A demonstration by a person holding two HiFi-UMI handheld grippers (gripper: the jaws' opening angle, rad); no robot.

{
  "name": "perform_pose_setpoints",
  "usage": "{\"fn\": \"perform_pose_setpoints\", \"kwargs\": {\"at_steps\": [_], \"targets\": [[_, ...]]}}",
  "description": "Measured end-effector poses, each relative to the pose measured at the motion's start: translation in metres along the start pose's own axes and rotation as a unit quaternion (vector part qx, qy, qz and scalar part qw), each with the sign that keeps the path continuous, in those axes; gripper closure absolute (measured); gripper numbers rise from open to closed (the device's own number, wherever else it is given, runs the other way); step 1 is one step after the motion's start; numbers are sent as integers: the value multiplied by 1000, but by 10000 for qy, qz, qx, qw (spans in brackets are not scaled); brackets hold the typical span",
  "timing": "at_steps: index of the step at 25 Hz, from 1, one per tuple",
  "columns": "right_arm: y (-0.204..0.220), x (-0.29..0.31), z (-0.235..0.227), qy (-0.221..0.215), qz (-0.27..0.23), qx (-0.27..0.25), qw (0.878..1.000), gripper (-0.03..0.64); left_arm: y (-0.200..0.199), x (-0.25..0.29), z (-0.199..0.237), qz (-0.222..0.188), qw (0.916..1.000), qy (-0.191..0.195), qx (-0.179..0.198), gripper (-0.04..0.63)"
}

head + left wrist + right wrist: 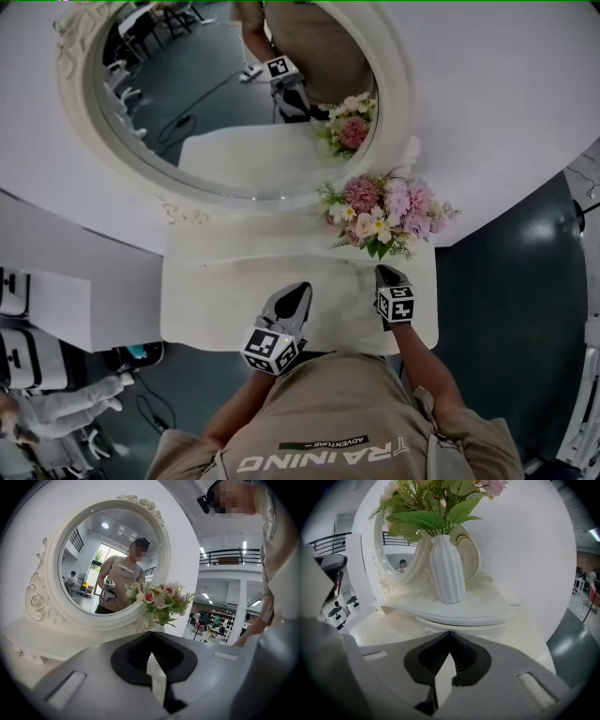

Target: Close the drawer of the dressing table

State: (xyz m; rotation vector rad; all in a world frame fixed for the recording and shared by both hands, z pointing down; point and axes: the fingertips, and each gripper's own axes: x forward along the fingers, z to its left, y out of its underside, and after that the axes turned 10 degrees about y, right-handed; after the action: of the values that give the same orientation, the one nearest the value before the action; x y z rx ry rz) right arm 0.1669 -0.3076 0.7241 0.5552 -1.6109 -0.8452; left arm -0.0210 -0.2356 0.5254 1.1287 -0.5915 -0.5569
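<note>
Spanning left-right, dressing table [206, 300]; left gripper [302, 287], right gripper [384, 271] above it, jaws closed, empty.

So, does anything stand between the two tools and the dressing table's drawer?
Nothing visible does. The left tool and right tool, both shut, are over the bare front of the cream-white dressing table. The white ribbed vase of pink flowers stands farther back. The drawer itself cannot be made out.

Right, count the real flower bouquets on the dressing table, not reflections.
1: the bouquet in the white vase on the raised shelf, right of the mirror. The other one is its reflection.
</note>
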Motion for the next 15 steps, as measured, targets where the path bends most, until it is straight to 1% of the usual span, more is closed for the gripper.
{"fn": "perform_pose_setpoints", "kwargs": {"at_steps": [7, 11, 15], "targets": [[-4, 6, 0, -11, -80, -33, 10000, 614, 1, -4, 5, -14, 9999, -108, -13, 581], [-10, 12, -1, 50, -128, 80, 9999, 614, -1, -2, 4, -14, 9999, -101, 7, 581], [-10, 12, -1, 5, -179, 69, 9998, 614, -3, 0, 6, -15, 9999, -107, 2, 581]]}}
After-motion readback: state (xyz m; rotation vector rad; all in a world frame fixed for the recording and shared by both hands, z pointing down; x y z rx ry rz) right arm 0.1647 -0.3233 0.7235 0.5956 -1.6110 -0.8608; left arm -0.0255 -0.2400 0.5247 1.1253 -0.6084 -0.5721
